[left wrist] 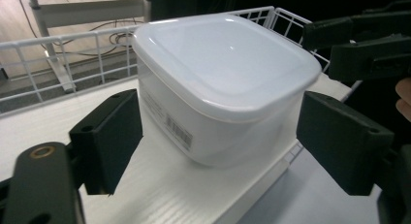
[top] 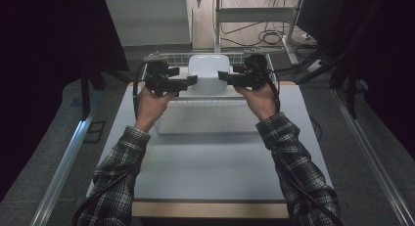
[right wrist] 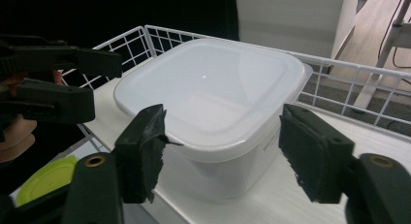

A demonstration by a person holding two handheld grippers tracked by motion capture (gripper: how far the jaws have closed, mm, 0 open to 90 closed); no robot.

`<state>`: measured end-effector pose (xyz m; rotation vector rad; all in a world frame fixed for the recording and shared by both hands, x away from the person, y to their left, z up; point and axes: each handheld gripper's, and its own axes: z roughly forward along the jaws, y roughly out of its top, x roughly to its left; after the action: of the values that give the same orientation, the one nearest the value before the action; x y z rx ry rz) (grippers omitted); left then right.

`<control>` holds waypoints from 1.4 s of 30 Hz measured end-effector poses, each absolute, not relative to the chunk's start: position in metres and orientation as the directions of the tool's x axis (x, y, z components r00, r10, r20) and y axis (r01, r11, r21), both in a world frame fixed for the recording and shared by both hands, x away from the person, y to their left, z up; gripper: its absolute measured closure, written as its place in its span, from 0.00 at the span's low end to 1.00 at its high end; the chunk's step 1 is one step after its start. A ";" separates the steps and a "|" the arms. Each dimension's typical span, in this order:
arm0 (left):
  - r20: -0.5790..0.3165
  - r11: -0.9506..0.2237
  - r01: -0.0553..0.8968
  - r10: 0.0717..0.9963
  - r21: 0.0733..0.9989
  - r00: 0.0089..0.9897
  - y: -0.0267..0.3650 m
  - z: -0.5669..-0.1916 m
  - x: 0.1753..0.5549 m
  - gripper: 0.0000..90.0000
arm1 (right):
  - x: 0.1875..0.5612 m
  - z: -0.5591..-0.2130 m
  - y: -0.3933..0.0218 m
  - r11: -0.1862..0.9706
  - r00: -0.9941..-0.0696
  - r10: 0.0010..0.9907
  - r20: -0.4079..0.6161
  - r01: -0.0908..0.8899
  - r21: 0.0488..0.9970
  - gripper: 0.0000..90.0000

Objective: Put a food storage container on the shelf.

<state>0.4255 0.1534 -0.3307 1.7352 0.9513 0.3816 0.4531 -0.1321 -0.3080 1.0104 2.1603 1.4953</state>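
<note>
the white lidded container (top: 209, 74) is sat on a white shelf (left wrist: 160, 195) inside a wire rack (left wrist: 58, 54). the left gripper (top: 188, 81) and right gripper (top: 222, 77) are held spread on either side of it, nothing pinched. the container's base is hidden in the high view, and a yellow-green lid (right wrist: 46, 178) is cut off behind a jaw.

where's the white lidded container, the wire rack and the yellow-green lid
white lidded container (left wrist: 228, 64), left gripper view, middle of its lid
wire rack (right wrist: 339, 81), right gripper view, a bar of its side railing
yellow-green lid (right wrist: 46, 178), right gripper view, its visible top face, low at the left
</note>
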 end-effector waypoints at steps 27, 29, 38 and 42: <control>-0.084 -0.211 0.302 0.678 0.930 0.731 0.164 -0.356 0.372 0.11 | 0.417 -0.328 -0.151 0.263 -0.762 0.639 0.103 0.342 0.902 0.13; -0.091 -0.216 0.311 0.669 0.926 0.737 0.165 -0.358 0.368 0.11 | 0.413 -0.331 -0.151 0.272 -0.769 0.633 0.090 0.330 0.904 0.11; -0.064 -0.264 0.314 0.664 0.912 0.745 0.167 -0.372 0.346 0.10 | 0.393 -0.343 -0.157 0.308 -0.789 0.612 0.045 0.291 0.906 0.06; -0.052 -0.266 0.296 0.657 0.918 0.752 0.166 -0.379 0.337 0.07 | 0.384 -0.350 -0.159 0.354 -0.805 0.593 0.018 0.281 0.892 0.03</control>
<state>0.3373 0.1663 -0.3794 1.8596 0.7349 0.4146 0.3835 -0.1590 -0.3495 0.7744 2.3123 1.4309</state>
